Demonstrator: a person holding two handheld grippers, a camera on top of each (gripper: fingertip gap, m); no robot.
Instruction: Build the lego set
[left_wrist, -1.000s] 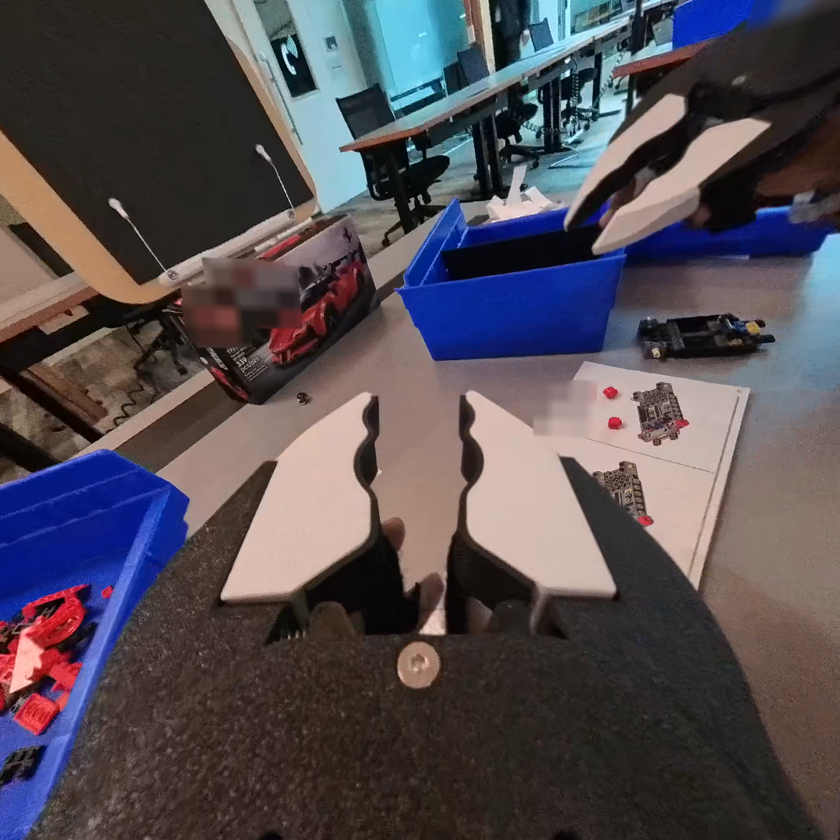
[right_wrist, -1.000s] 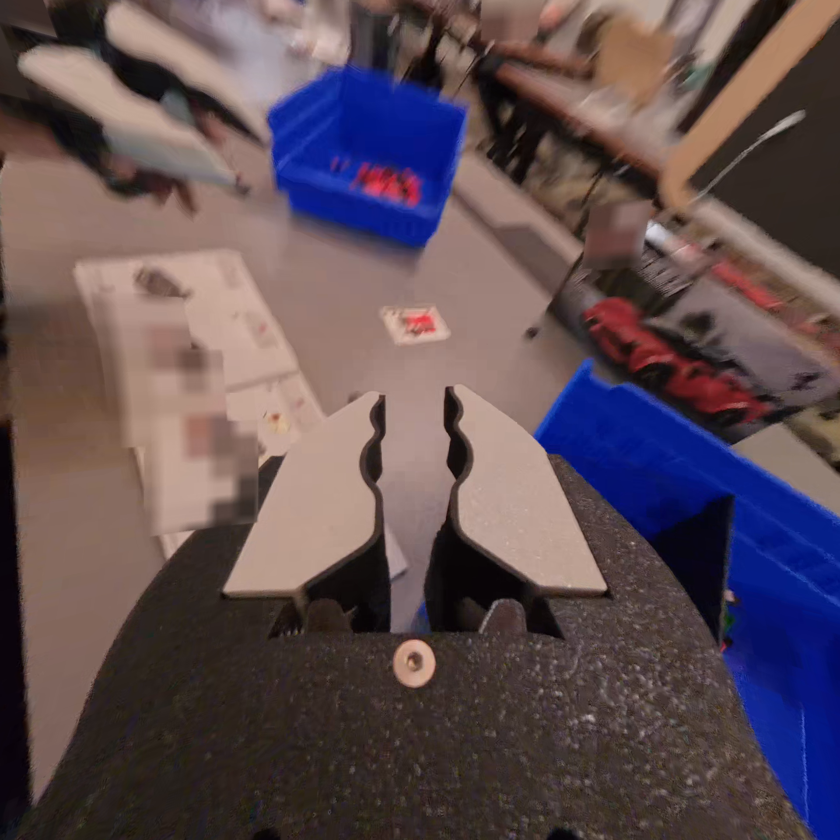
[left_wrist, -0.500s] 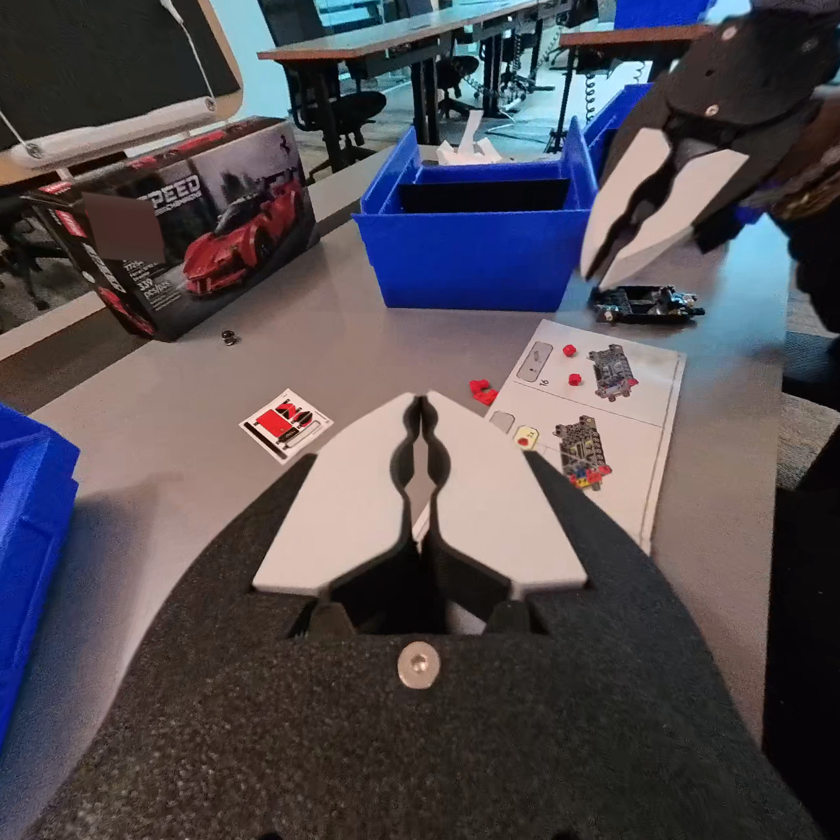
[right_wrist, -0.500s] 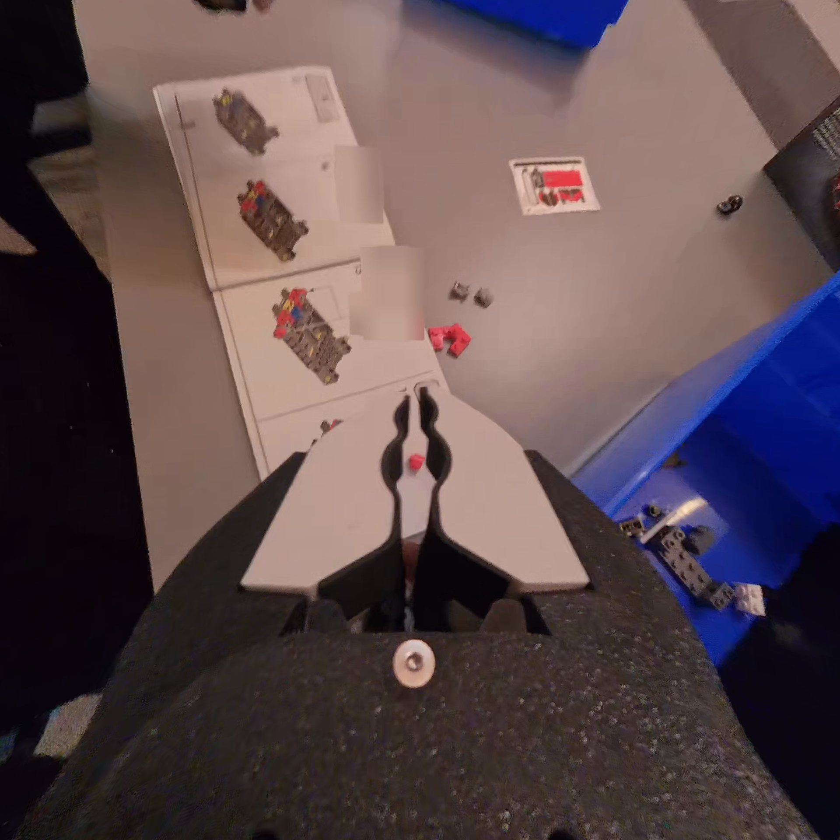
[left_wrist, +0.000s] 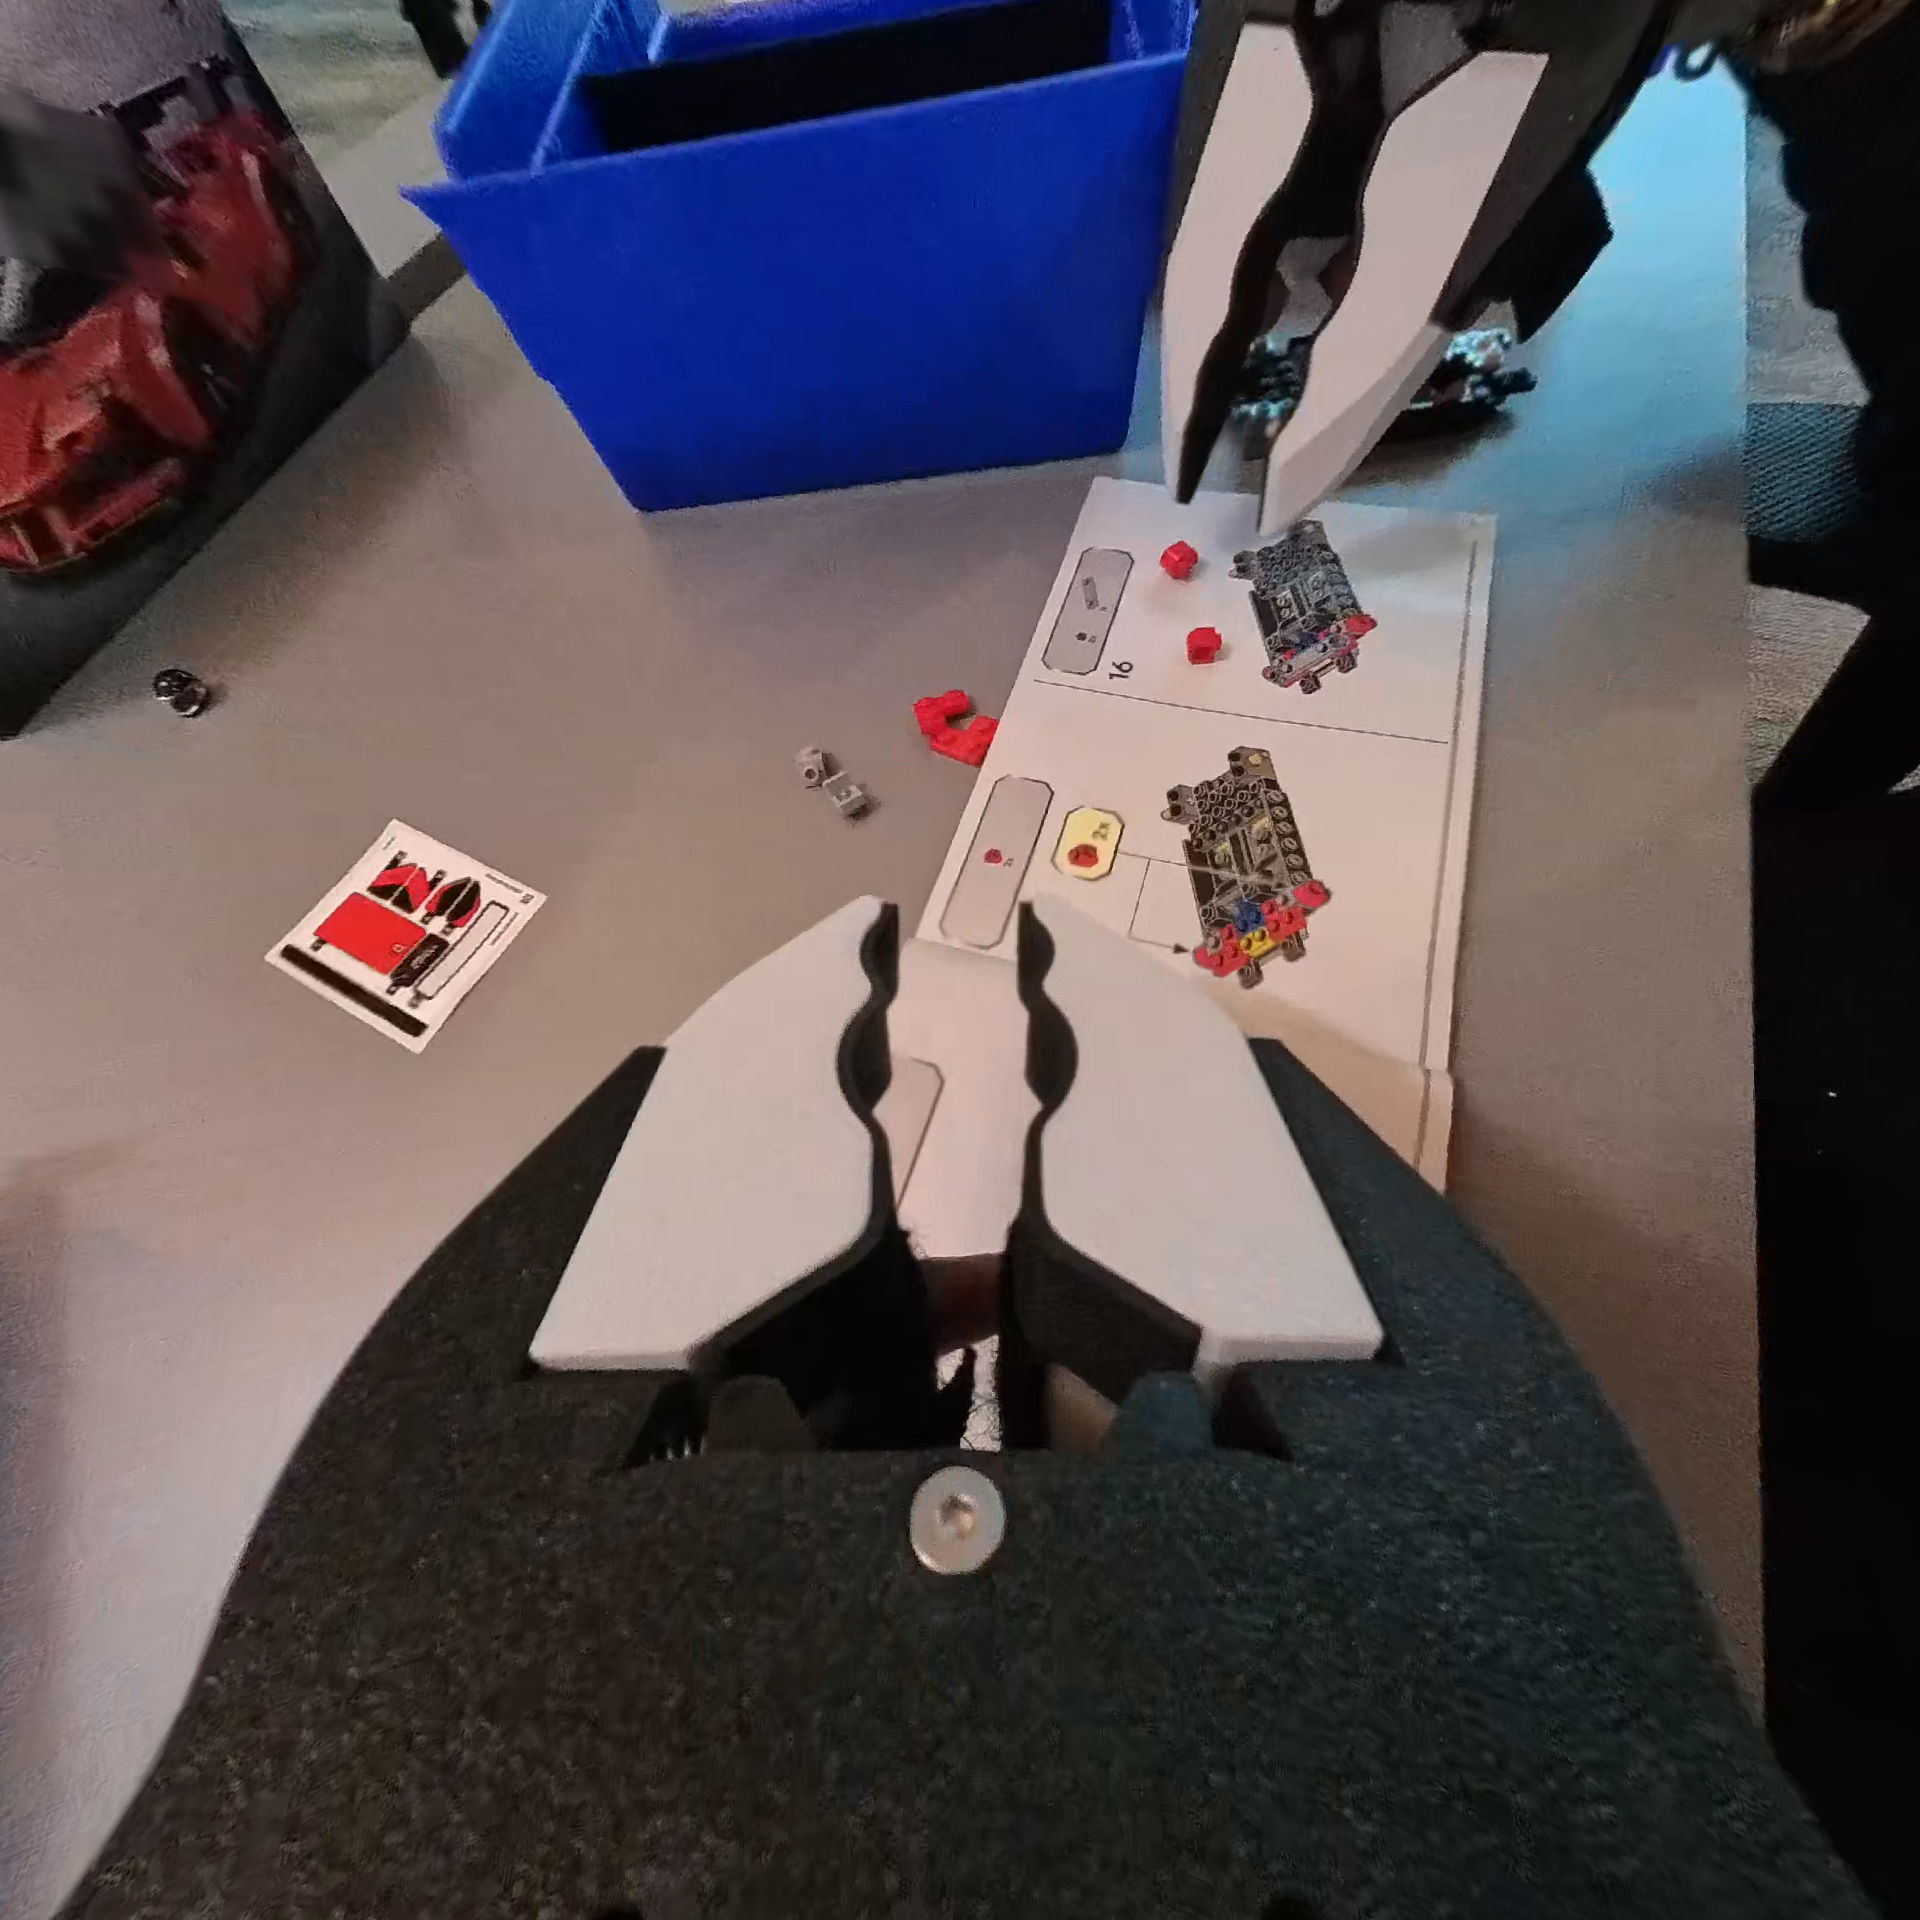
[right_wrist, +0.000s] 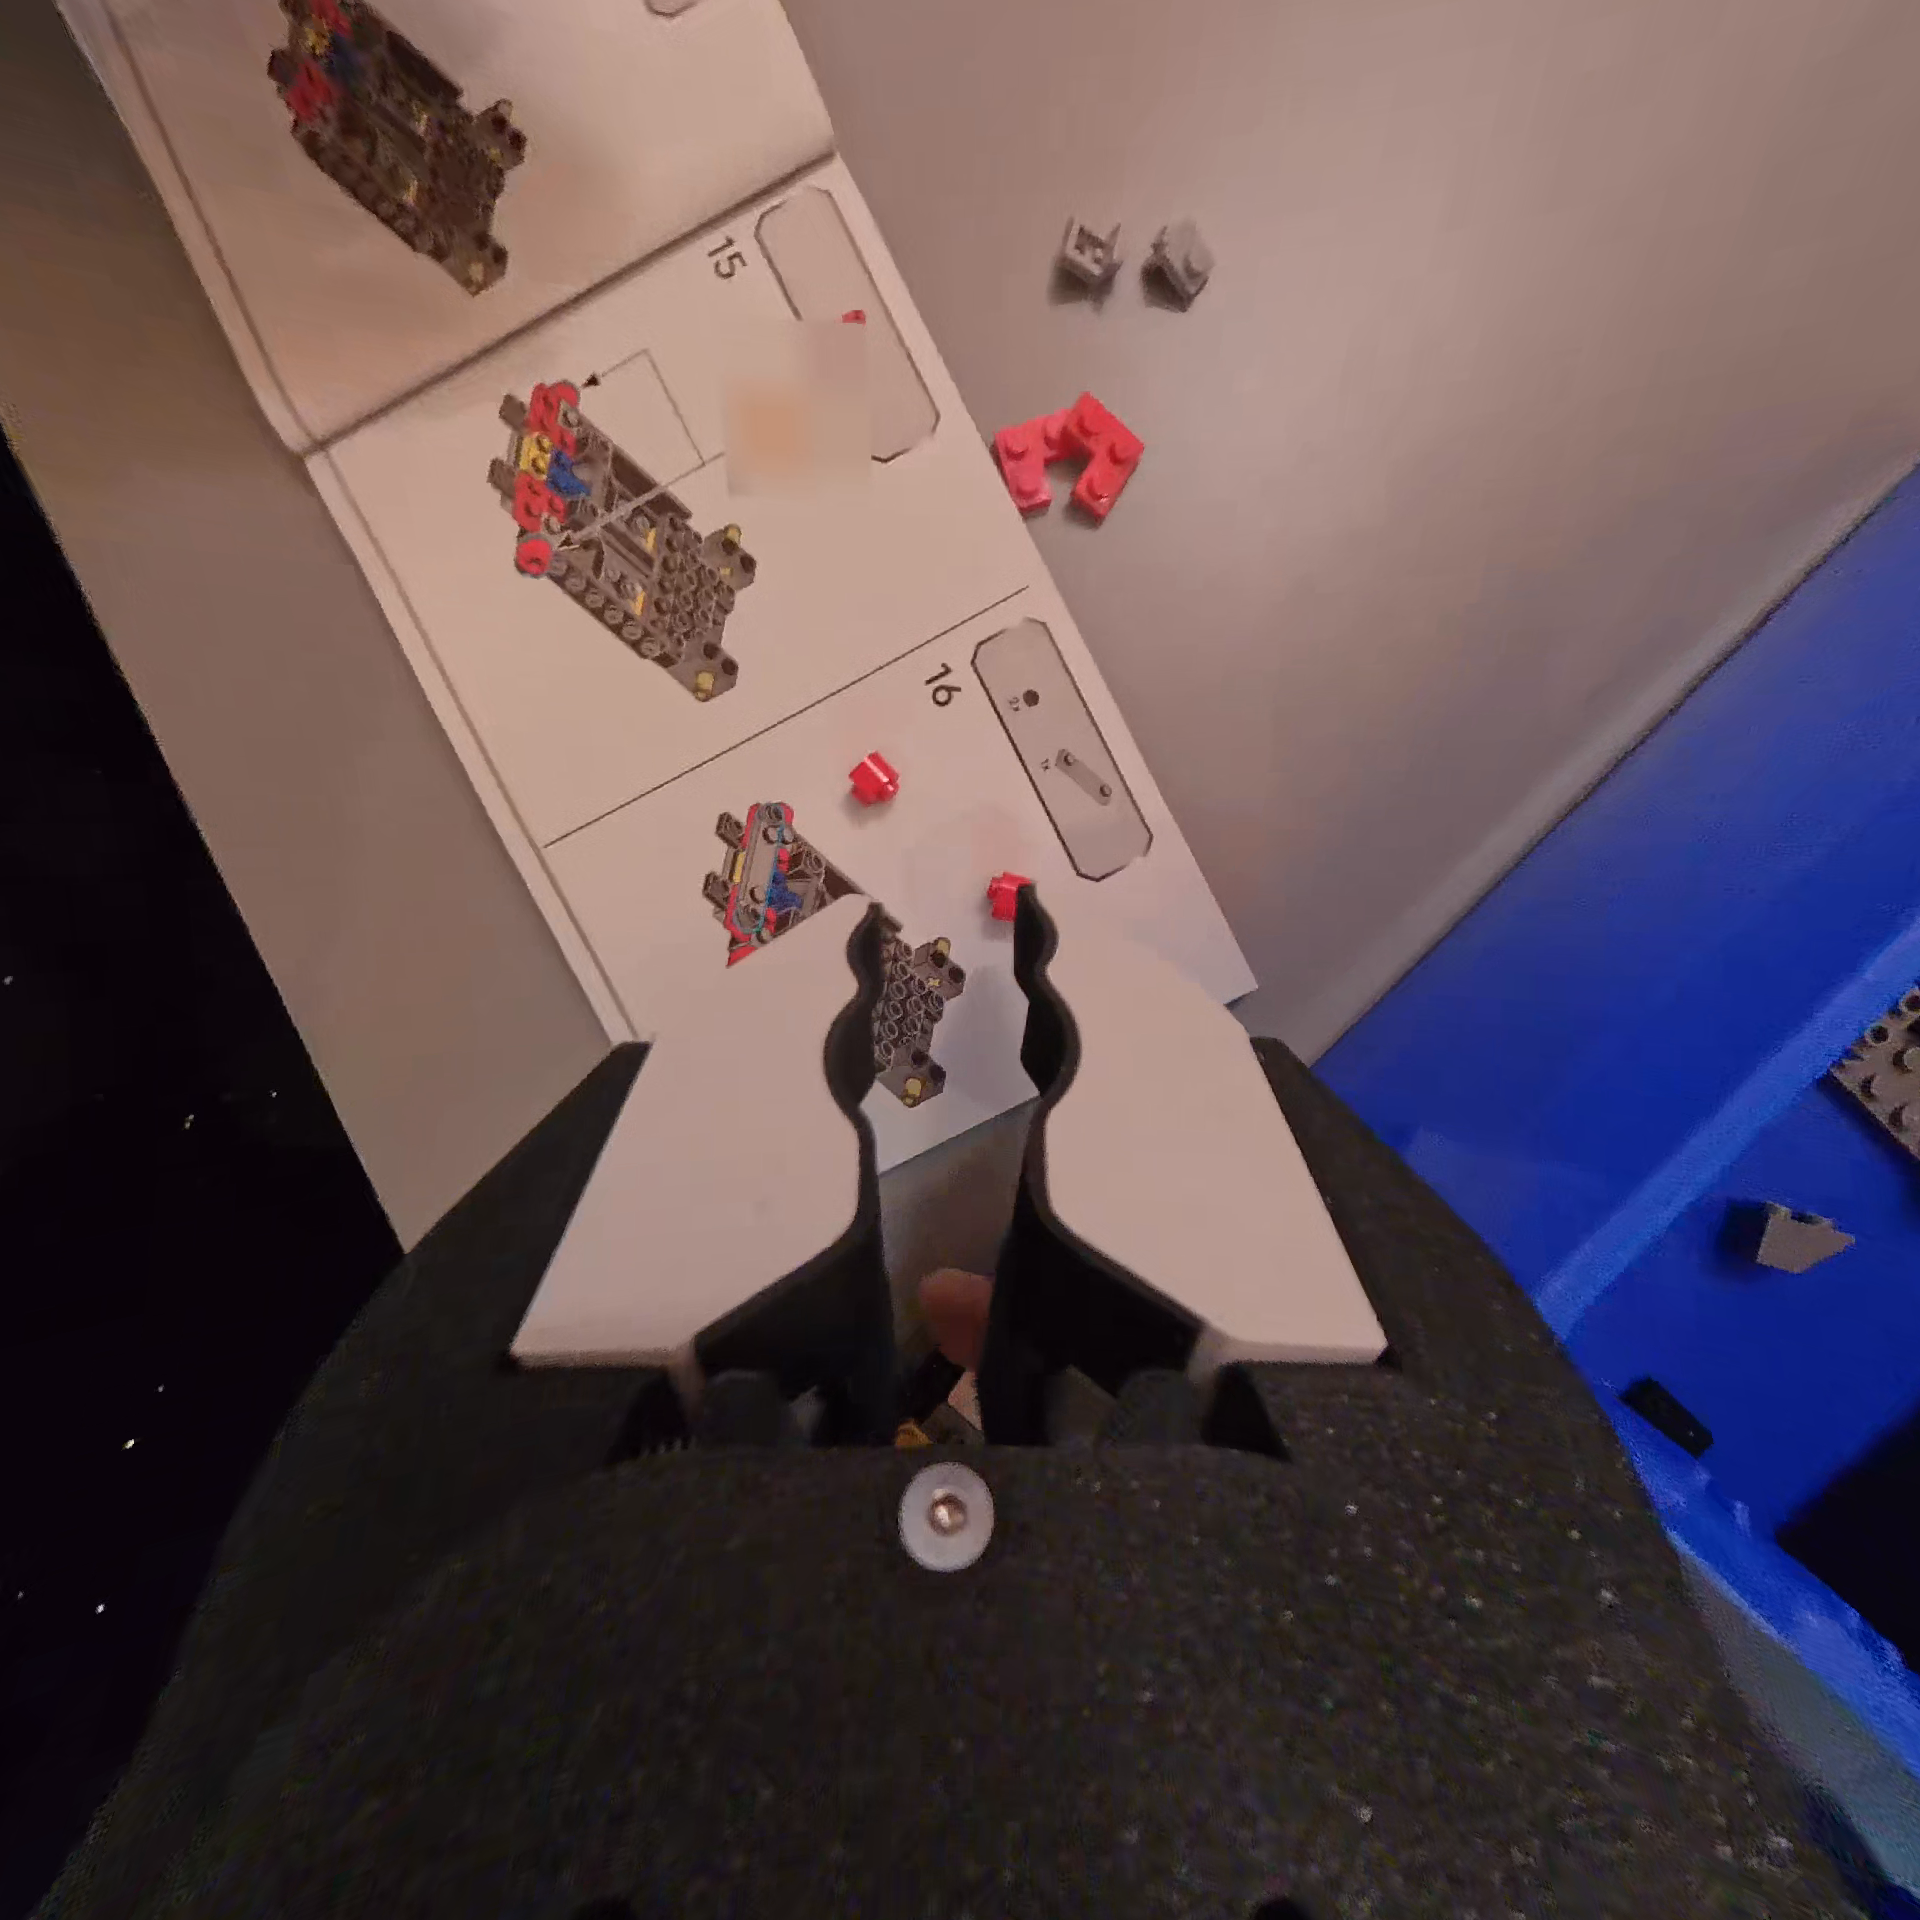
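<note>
An open instruction booklet (left_wrist: 1351, 790) lies on the grey table, and it also shows in the right wrist view (right_wrist: 623, 675). Two small red studs (left_wrist: 1177, 559) (left_wrist: 1202, 644) sit on its page. My right gripper (right_wrist: 948, 909) is open and empty just above that page. One red stud (right_wrist: 1003, 894) lies at its right fingertip and the other (right_wrist: 871, 779) a little beyond. In the left wrist view the right gripper (left_wrist: 1231, 499) points down at the page's far end. My left gripper (left_wrist: 953, 920) is open and empty over the booklet's near left edge. A dark chassis (left_wrist: 1475, 374) lies behind the right gripper.
A red bracket piece (left_wrist: 954, 724) (right_wrist: 1070, 457) and two small grey pieces (left_wrist: 836, 781) (right_wrist: 1089, 252) lie left of the booklet. A sticker sheet (left_wrist: 405, 930), a small black round part (left_wrist: 179, 688), the set's box (left_wrist: 125, 364) and a blue bin (left_wrist: 831, 260) (right_wrist: 1662, 1039) surround them.
Both grippers were shut half a second ago and are open now. Both have tilted down toward the table. The right gripper has dropped close over the page with the red studs.
</note>
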